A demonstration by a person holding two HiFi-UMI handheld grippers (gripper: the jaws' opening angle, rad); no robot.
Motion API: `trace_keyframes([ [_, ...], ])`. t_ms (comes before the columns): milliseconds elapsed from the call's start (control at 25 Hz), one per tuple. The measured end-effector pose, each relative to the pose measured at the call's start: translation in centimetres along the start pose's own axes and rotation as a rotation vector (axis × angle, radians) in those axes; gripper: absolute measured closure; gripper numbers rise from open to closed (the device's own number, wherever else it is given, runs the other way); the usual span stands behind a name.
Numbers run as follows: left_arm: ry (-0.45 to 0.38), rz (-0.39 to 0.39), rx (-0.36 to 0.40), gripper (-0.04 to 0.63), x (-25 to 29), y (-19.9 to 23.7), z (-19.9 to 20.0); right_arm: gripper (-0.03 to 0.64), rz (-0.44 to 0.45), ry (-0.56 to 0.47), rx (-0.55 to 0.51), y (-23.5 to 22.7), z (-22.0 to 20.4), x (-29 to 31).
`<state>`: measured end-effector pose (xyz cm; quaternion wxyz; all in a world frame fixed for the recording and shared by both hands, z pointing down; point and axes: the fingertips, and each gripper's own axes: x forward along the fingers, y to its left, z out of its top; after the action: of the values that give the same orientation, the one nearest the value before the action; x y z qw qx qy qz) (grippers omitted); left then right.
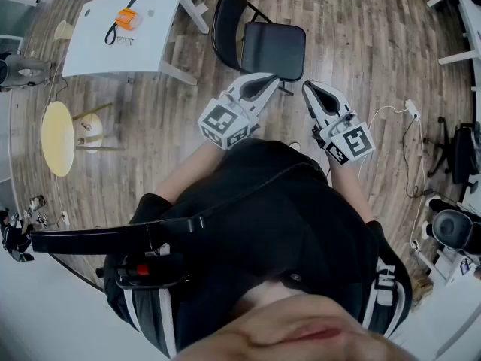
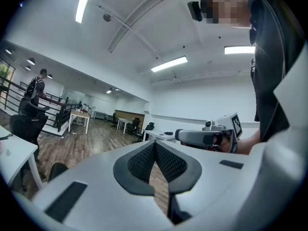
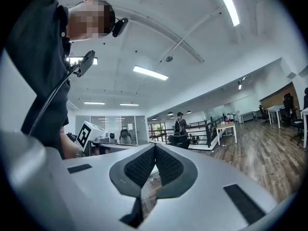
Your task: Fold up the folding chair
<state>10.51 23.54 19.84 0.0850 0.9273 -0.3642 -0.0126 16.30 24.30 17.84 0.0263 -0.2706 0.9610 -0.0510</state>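
Observation:
The black folding chair (image 1: 259, 42) stands unfolded on the wood floor, straight ahead of me in the head view. My left gripper (image 1: 264, 83) is held level just short of the seat's front edge, its jaws shut with nothing between them (image 2: 155, 146). To its right my right gripper (image 1: 313, 90) is also level, shut and empty (image 3: 155, 148). Neither touches the chair. Each gripper view shows the other gripper: the right gripper (image 2: 207, 137) and the left gripper's marker cube (image 3: 85, 134). A dark rounded edge (image 2: 57, 170), perhaps the chair, shows low on the left.
A white table (image 1: 98, 43) with an orange object (image 1: 128, 19) stands left of the chair. A yellow round stool (image 1: 58, 138) is further left. A power strip (image 1: 412, 110) with cable and office chairs (image 1: 455, 153) lie to the right. A person (image 3: 179, 124) stands far off.

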Motion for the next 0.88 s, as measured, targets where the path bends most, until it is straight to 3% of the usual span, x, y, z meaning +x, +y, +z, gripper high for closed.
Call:
trace_keyframes([
  [400,-0.002,-0.011,0.024,0.591,-1.0,-0.7,-0.3,0.609,0.001,0.003,0.001,0.7,-0.4,-0.1],
  [720,-0.005,-0.021,0.040,0.591,-1.4,-1.4,-0.6,0.609,0.106,-0.016,-0.001,2.3,-0.4,-0.1],
  [880,0.014,-0.025,0.062,0.591,-1.4,-2.1,-1.0,0.609,0.118,-0.002,0.033,2.3,-1.2,-0.3],
])
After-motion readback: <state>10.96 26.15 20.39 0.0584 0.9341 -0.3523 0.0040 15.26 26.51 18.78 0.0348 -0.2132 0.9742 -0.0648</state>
